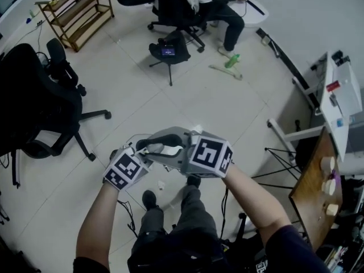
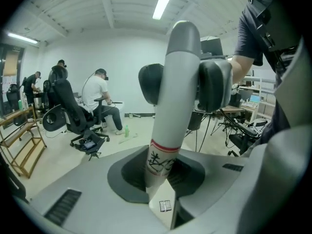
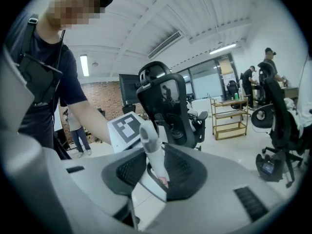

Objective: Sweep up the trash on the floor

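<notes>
Firmly, left tool and right tool clench a smooth, cylindrical, red-banded pale handle.

Nothing legible: a black scrawl under the red band on the handle; cubes carry only square markers.

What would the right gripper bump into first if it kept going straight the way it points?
The right gripper is closed on a white handle; carried straight on, it would probably meet the left gripper's marker cube first, just behind it. The black office chair stands farther back, though depth is unclear.
</notes>
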